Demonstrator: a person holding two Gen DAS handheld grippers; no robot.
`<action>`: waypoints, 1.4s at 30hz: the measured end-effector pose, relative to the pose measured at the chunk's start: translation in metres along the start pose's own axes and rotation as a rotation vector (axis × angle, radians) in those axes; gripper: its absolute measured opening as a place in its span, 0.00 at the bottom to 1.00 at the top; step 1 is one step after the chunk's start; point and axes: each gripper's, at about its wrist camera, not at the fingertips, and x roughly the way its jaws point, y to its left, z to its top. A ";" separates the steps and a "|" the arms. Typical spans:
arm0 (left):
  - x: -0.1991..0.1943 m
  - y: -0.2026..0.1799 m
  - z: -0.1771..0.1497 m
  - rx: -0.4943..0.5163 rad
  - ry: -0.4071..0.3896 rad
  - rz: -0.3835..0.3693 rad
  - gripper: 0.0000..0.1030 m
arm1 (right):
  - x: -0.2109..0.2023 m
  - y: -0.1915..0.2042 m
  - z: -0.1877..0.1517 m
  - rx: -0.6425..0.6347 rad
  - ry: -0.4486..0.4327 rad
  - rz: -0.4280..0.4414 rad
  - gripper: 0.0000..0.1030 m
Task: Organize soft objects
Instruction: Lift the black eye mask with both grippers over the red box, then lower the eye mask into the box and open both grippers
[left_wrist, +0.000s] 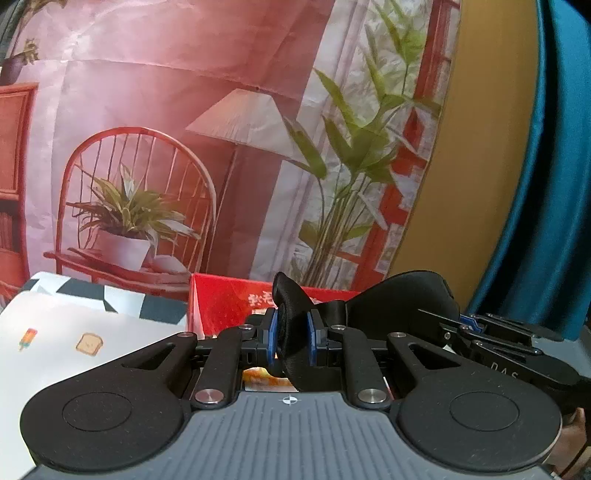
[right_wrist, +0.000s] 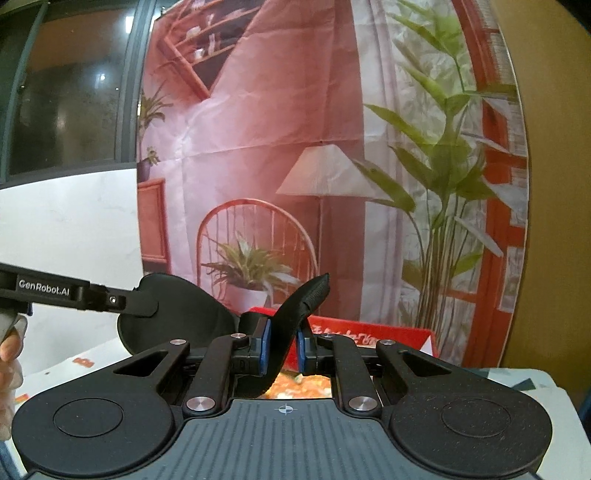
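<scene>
Tongs hold one soft black thing between them, one pair at each end. It looks like a black sleep mask with a strap.

The left tongs are nearly closed. Their blue pads squeeze a folded bit of the black strap, which sticks up a little above them. The wide padded part of the mask hangs in the air just to the right of these tongs. There the tips of the right tongs reach in from the right side and touch its edge.

The right tongs are squeezed almost all the way. Their blue pads pinch a black strap end that leans up to the right. The round padded part floats just to the left, and the left tongs come in from the left edge and bite its rim.

Just past both tongs, lower down, is a red box with its top open. Something orange and white shows under the tongs, but I cannot tell what it is.

To the left of the left tongs lies a white cloth with little toast and ice pop pictures.

Both tongs point forward and tip down a little. A bit of a hand shows at the left edge in the right view.

Far behind hangs a pink backdrop with a printed chair, lamp and plants.
</scene>
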 end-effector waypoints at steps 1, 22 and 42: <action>0.007 0.000 0.003 0.004 0.002 0.006 0.17 | 0.006 -0.001 0.002 0.003 0.005 -0.003 0.12; 0.136 0.022 -0.014 0.045 0.332 0.069 0.17 | 0.143 -0.057 -0.048 0.203 0.428 -0.080 0.12; 0.116 0.017 0.006 0.093 0.265 0.102 0.62 | 0.122 -0.067 -0.045 0.108 0.407 -0.238 0.50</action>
